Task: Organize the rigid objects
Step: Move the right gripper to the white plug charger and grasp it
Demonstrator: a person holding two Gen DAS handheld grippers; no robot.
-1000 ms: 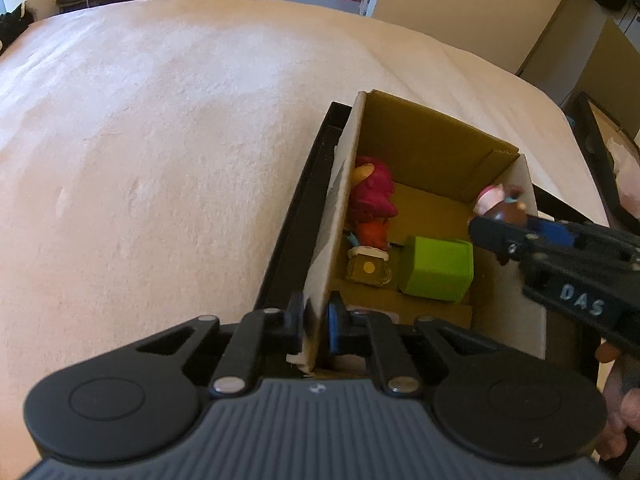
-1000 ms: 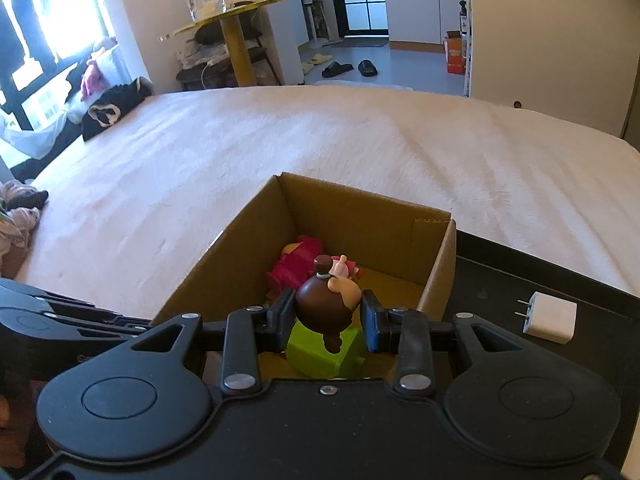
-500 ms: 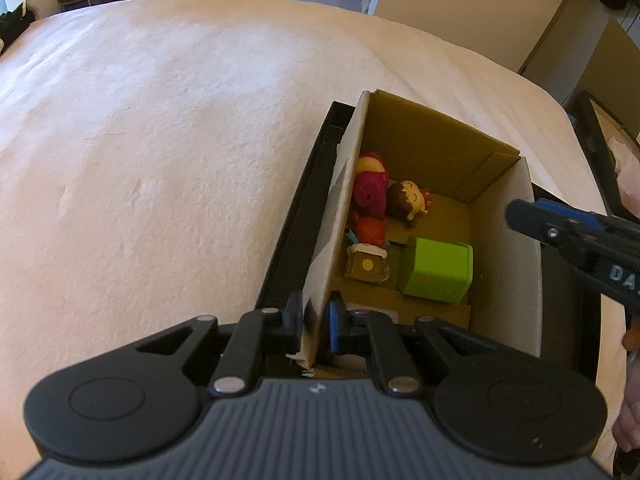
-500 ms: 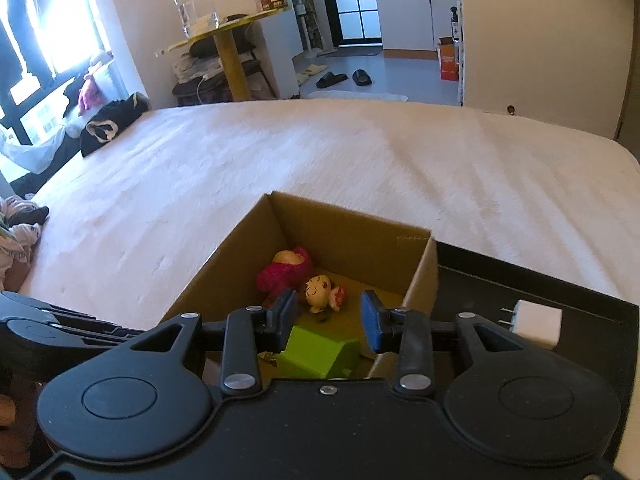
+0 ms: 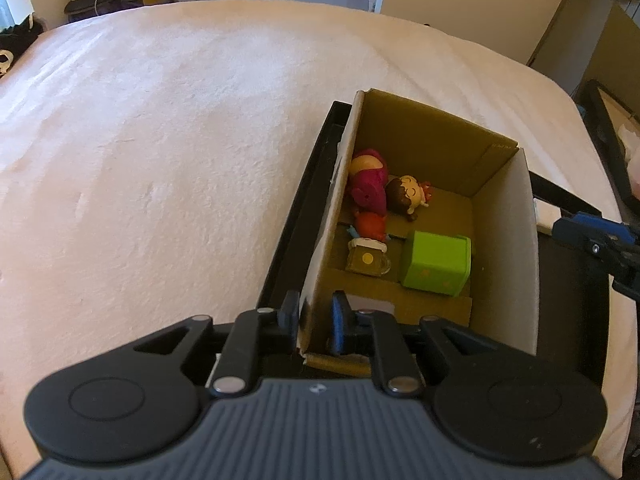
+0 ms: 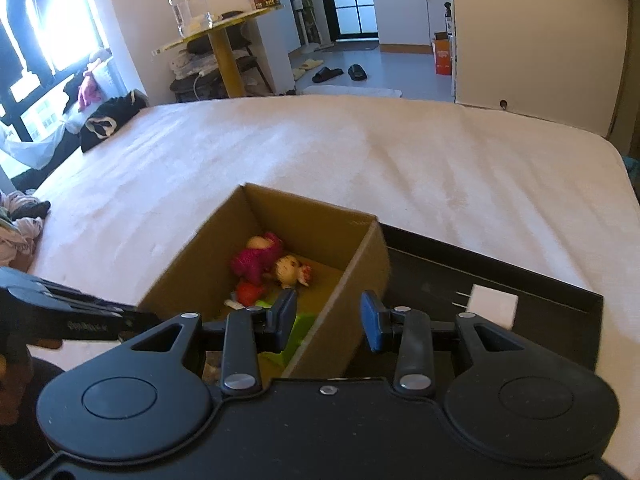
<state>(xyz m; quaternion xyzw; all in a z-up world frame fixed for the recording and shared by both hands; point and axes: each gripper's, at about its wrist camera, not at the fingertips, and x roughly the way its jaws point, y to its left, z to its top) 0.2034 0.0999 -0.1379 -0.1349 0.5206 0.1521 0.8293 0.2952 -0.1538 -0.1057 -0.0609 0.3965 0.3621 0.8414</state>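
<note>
Two-handed pose over a cardboard box (image 5: 504, 248) that stood in a black tray (image 5: 288, 232) on a pale, soft cover (image 5: 160, 160). Angled the left gripper (image 5: 315, 312) steeply downward at the near left corner of the box and set one finger on either side of the left wall. Was opening its jaws at this moment: placed the outer pad against or just beside the cardboard, with the inner pad standing visibly clear of it, so no longer pinching the wall. Held the right gripper (image 6: 328, 316) at a shallower downward slant, off to the right of the box above the tray, with jaws spread and nothing between the pads; in its own view, framed the near right wall of the box between the fingers, well below them and untouched. Showed inside the box, lying on the floor of it: a brown-haired doll (image 5: 406, 196) on its side touching a magenta figure (image 5: 368, 184) at the far left, a red toy (image 5: 370, 224) just nearer, a small mug-shaped piece (image 5: 368, 260) beside that, and a green cube (image 5: 436, 268) to its right. Showed also a white plug adapter (image 6: 492, 306) lying loose in the tray, right of the box.
</note>
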